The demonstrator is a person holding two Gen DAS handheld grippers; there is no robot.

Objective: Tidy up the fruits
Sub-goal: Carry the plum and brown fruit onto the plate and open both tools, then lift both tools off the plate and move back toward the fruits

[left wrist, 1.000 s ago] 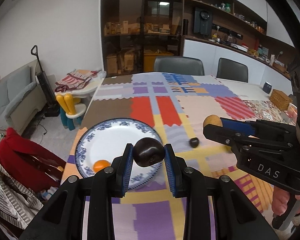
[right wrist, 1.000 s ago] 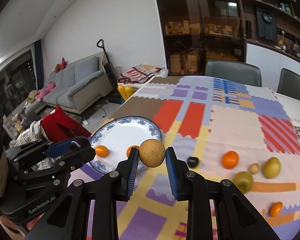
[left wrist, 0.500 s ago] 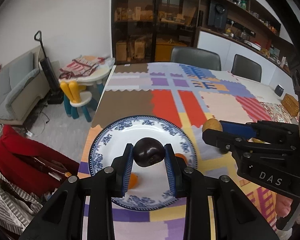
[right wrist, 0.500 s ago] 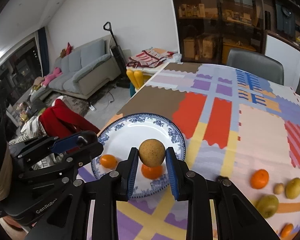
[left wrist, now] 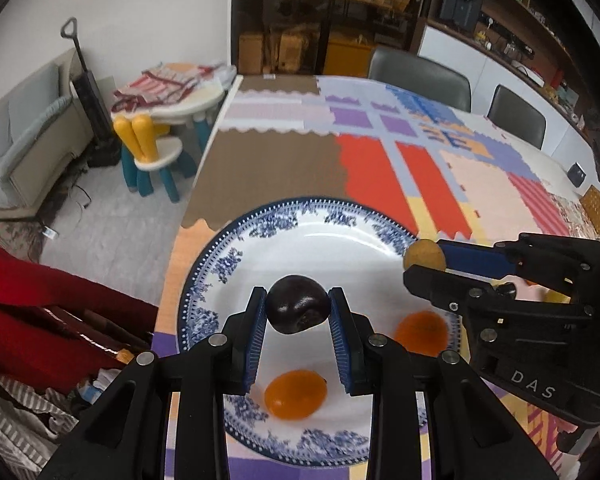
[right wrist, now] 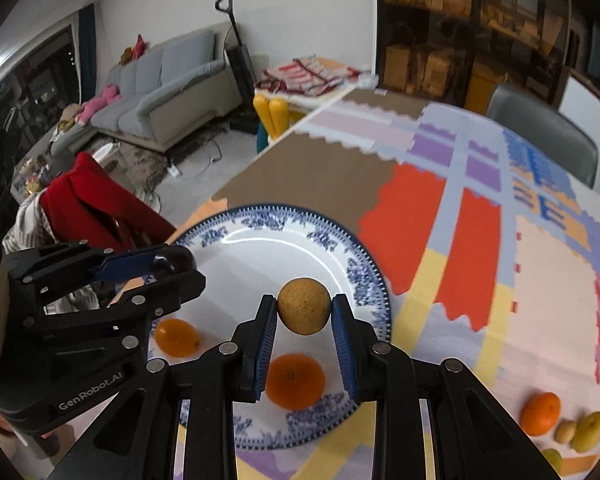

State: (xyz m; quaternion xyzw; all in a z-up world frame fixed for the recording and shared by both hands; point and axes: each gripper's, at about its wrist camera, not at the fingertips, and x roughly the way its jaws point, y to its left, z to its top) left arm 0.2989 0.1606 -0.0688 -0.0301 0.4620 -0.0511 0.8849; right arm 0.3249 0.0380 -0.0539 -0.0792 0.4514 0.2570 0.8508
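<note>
My left gripper (left wrist: 298, 310) is shut on a dark purple round fruit (left wrist: 298, 309) and holds it above the blue-and-white plate (left wrist: 236, 264). My right gripper (right wrist: 304, 312) is shut on a tan speckled round fruit (right wrist: 304, 311), also above the plate (right wrist: 260, 216). Two orange fruits lie on the plate, one small (left wrist: 295, 395) and one larger (left wrist: 420, 330); they also show in the right wrist view, the small one (right wrist: 176, 337) and the larger one (right wrist: 296, 380). The right gripper with its tan fruit (left wrist: 424, 254) shows at the right of the left wrist view.
The plate sits near the table's left edge on a patchwork cloth (right wrist: 480, 240). More fruit lies at the right: an orange (right wrist: 540, 413), a small tan fruit (right wrist: 565, 431) and a yellow-green fruit (right wrist: 589, 431). A red-draped chair (right wrist: 92, 204) stands beside the table.
Both grippers have moved left and forward over the plate, each still holding its fruit. The plate now fills the middle of both views.
</note>
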